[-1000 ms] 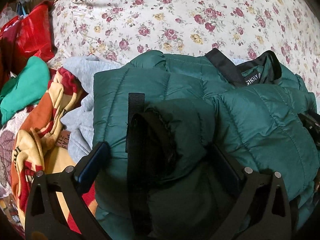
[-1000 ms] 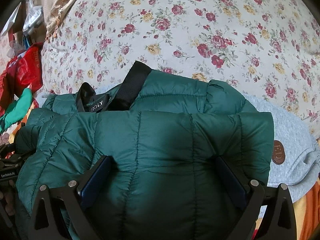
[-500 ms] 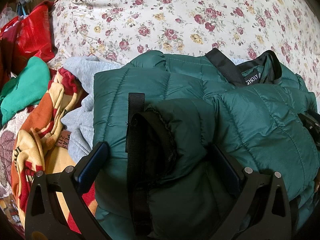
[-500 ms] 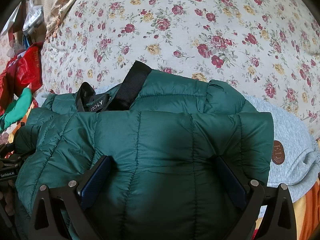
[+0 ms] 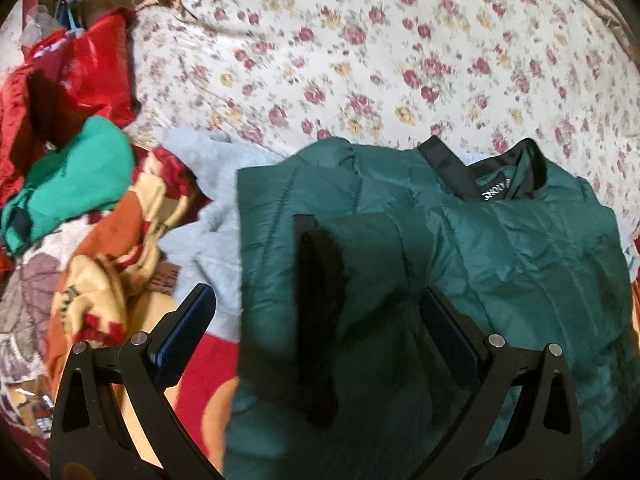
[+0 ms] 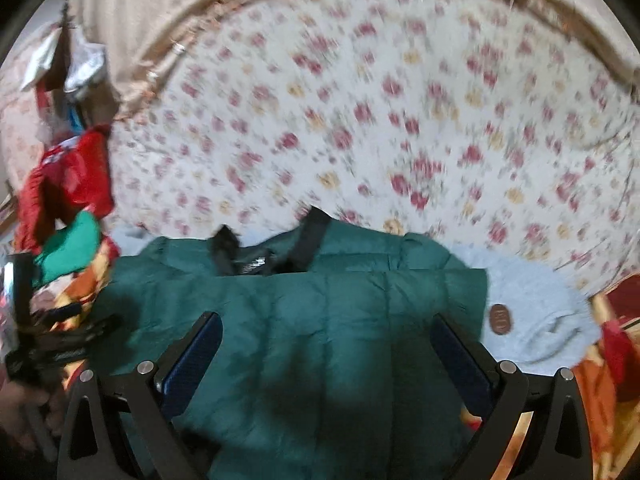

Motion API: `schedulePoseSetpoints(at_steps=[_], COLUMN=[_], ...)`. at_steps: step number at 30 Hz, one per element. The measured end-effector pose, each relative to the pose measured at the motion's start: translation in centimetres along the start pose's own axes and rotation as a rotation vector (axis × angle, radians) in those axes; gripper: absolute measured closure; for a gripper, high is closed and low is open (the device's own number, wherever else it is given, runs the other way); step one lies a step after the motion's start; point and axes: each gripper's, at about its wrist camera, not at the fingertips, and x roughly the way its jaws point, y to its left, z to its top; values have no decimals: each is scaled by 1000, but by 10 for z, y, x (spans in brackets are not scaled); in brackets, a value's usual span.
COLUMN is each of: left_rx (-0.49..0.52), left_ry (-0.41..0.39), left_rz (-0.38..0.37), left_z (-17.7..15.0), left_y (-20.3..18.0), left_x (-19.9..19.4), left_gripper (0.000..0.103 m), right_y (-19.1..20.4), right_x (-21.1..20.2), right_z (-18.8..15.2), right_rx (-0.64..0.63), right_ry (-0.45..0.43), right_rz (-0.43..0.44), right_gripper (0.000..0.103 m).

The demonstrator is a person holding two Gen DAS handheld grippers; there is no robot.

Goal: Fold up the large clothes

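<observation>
Both grippers, left [image 5: 316, 316] and right [image 6: 326, 342], have lifted off the folded green jacket [image 5: 500, 248], jaws wide; bare floral bedspread [image 5: 400, 60] lies beyond

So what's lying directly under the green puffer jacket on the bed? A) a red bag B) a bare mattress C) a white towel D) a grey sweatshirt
D: the grey sweatshirt sticks out from beneath the green puffer jacket on both sides.

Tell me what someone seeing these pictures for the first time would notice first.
The dark green puffer jacket, folded, fills the foreground on the rose-patterned bedspread, lying over a grey sweatshirt. Both tools, left and right, are open above it. At the left edge lies a bright heap: a red bag, a green garment and an orange-and-red blanket.
</observation>
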Motion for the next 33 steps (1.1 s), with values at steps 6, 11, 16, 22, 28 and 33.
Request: schedulePoseSetpoints(at_steps=[6, 11, 16, 22, 28, 33], left_rx=[53, 120, 106, 12, -114, -92], left_ry=[27, 22, 26, 53, 44, 54], left_rz=[-39, -21, -23, 40, 25, 26], left_z=[-34, -72, -114, -152, -160, -168], left_y=[6, 12, 37, 80, 111, 107], left_x=[-36, -69, -94, -100, -111, -112], left_gripper=[1, 1, 1, 1, 1, 1], right_y=[10, -2, -14, -51, -63, -58], right_x=[-69, -122, -153, -170, -181, -181], right_z=[-41, -99, -157, -208, -219, -231], right_rx=[-97, -91, -53, 156, 272, 246], right_ry=[51, 125, 196, 238, 248, 286], right_rz=[-32, -39, -56, -40, 80, 154], right_gripper=[0, 0, 0, 0, 0, 0])
